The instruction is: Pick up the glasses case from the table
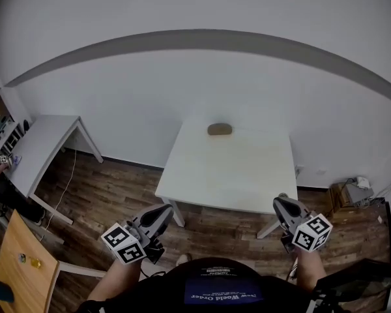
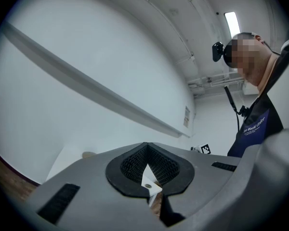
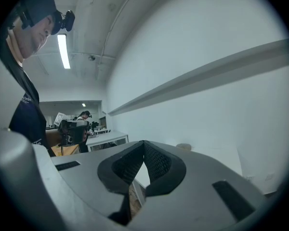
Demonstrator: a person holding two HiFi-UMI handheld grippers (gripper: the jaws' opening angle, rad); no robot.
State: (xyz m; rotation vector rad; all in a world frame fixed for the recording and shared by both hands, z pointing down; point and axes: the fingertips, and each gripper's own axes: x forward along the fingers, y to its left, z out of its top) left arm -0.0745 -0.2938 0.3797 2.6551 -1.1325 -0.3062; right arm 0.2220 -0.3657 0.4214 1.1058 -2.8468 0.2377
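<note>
While left gripper (image 1: 161,215) and right gripper (image 1: 281,204) carry jaws together, empty, the case (image 1: 219,129) at the counter's (image 1: 228,175) far edge looks light, stiff, slick, so I'd pinch across its narrow middle.

Left tool (image 1: 167,210) and right tool (image 1: 280,202): grey moulded shells, each carrying a white marker cube (image 1: 124,243) printed with black squares. In the gripper views, black mesh-textured pads (image 2: 135,163) sit inside a dark-rimmed recess, with slot-shaped black insets to either side. The wearer has a dark top with a blue panel (image 1: 218,291) bearing white print, a black head camera (image 2: 217,51) and a thin black cable (image 2: 230,100) running down to the chest.
</note>
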